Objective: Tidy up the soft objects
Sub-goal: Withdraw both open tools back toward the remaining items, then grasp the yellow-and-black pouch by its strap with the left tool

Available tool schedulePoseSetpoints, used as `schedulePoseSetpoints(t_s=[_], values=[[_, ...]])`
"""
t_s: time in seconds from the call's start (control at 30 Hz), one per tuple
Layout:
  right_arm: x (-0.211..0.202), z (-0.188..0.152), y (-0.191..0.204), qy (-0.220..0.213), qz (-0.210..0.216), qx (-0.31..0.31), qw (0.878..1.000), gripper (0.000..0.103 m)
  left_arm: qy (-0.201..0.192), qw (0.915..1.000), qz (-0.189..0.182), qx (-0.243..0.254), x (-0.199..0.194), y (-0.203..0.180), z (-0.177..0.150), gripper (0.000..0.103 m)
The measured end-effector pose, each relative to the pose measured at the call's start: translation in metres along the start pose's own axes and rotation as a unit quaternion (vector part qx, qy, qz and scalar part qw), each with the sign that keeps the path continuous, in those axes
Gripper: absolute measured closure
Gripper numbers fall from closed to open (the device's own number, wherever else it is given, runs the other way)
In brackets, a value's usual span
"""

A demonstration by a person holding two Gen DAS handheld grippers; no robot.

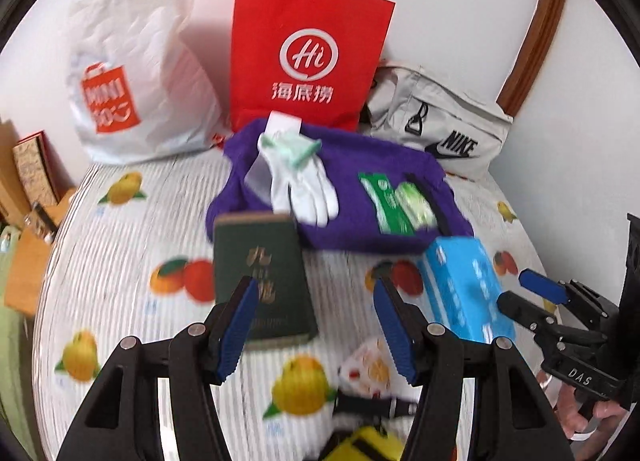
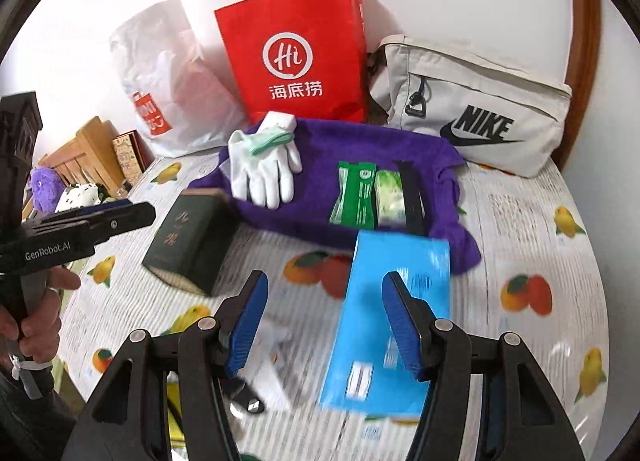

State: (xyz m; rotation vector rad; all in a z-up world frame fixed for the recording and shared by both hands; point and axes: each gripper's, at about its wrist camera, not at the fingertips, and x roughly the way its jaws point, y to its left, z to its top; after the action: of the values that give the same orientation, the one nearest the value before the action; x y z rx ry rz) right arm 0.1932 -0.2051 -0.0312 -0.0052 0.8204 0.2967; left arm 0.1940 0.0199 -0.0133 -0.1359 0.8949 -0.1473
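Note:
A purple towel [image 1: 360, 197] [image 2: 360, 157] lies at the back of the fruit-print table. On it rest white gloves [image 1: 304, 181] [image 2: 264, 173], green wipe packets [image 1: 396, 201] [image 2: 360, 197] and a black strap [image 2: 412, 197]. A dark green book [image 1: 260, 273] [image 2: 192, 237] and a blue tissue box [image 1: 464, 289] [image 2: 384, 321] lie in front of it. My left gripper [image 1: 316, 321] is open and empty, above the book's right edge. My right gripper [image 2: 324, 321] is open and empty over the blue box; it also shows in the left wrist view [image 1: 524, 289].
A red paper bag [image 1: 304, 53] [image 2: 296, 57], a white plastic bag [image 1: 132, 73] [image 2: 168, 81] and a grey Nike pouch [image 1: 444, 129] [image 2: 472, 109] stand against the wall. A small printed pouch [image 1: 368, 369] and a yellow item [image 1: 368, 441] lie near the front edge. Wooden furniture [image 2: 88, 157] stands left.

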Motion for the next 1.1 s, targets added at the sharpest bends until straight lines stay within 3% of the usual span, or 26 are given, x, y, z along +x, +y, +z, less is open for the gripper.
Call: schedulePoseSetpoints(t_s=[0.3,0.43,0.57,0.9,1.1], values=[[-0.018,-0.054,0.005,0.016,0.014,0.011,1.000,0.044,0.024,0.9996,-0.005,0.013,-0.012,-0.008,-0.065,0.045],[-0.023,-0.075,0.007,0.021,0.011,0.010,1.000,0.044,0.037,0.9991,-0.015,0.014,-0.012,-0.009,-0.094,0.033],[-0.026,-0.092,0.008,0.023,0.009,0.009,1.000,0.044,0.050,0.9982,-0.016,0.027,-0.010,-0.014,-0.121,0.029],[-0.028,-0.124,-0.007,0.031,-0.005,0.024,0.999,0.044,0.101,0.9917,-0.021,0.076,0.027,-0.030,-0.158,0.022],[-0.021,-0.133,-0.016,0.044,-0.013,0.039,0.998,0.044,0.092,0.9889,-0.026,0.113,0.035,-0.040,-0.165,0.006]])
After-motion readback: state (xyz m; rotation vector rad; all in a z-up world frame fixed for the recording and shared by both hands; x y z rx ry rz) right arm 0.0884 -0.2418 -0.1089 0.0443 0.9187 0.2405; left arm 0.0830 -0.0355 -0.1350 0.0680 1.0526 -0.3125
